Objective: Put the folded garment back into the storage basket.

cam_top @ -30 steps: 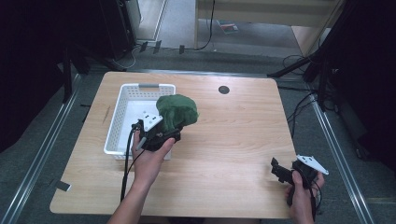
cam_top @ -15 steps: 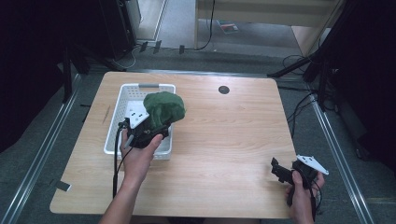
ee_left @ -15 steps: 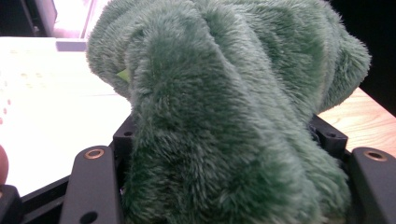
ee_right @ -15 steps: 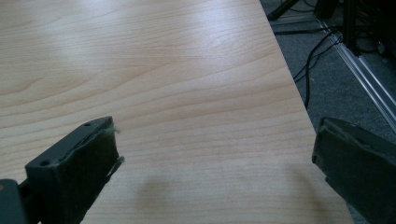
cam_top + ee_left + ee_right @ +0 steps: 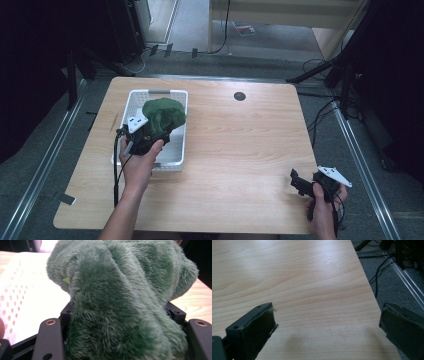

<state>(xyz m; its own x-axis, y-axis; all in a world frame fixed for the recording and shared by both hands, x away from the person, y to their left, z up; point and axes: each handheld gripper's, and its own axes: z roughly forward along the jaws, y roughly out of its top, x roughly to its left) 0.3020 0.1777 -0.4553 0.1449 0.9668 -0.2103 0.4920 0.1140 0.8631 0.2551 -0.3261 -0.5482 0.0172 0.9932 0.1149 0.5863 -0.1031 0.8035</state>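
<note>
Reaching in from the near edge of the table (image 5: 240, 150), the person's left forearm slants up toward the white perforated basket (image 5: 176, 150), and the left hand (image 5: 137, 162) holds the left gripper (image 5: 155, 131) over the basket's near half, its jaws clamped on a green plush cloth (image 5: 164, 114) that bulges above the basket's interior. In the left gripper view the green plush cloth (image 5: 120, 302) sits bunched between the black jaws, with the basket's white holed wall (image 5: 15, 302) behind it. Well away from the basket, at the table's near right corner, the right hand (image 5: 325, 200) holds the right gripper (image 5: 300, 184) low over bare wood, jaws spread wide with nothing between them. The table is pale woodgrain with a round dark grommet (image 5: 239, 96) beyond the basket; grey floor, cables and metal rails surround it.
</note>
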